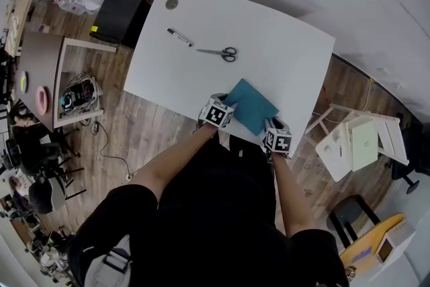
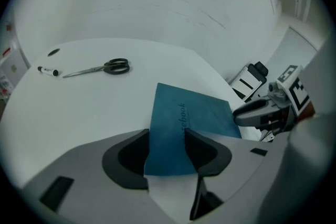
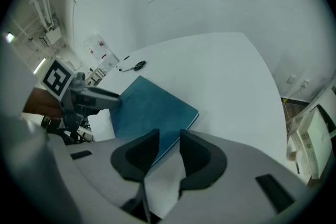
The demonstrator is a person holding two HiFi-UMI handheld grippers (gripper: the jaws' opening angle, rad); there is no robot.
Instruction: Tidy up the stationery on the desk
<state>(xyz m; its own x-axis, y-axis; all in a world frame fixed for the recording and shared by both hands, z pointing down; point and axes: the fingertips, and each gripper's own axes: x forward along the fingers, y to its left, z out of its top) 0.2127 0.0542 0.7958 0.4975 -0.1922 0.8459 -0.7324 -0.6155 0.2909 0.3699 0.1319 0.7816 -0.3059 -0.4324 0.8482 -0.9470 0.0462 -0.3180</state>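
Head view shows us the teal notebook (image 1: 252,104) lying flat near the lower edge of the white desk (image 1: 289,44). The left gripper (image 1: 224,106) is at its left corner and the right gripper (image 1: 272,124) at its lower corner, while the scissors (image 1: 220,52) and marker (image 1: 179,37) lie well above. Left gripper view: the jaws stand wide apart, with the cover showing in the gap, unpinched. Right gripper view: the jaws are parted, with the notebook's edge between them, not clamped. We judge it light, thin, bendy and smooth-covered, so it is best pinched deep over one edge.

I see a wood-plank floor (image 1: 154,131) under the white worktop (image 1: 282,44), a black cabinet (image 1: 119,18) beside it, pale wall (image 2: 157,8) beyond.
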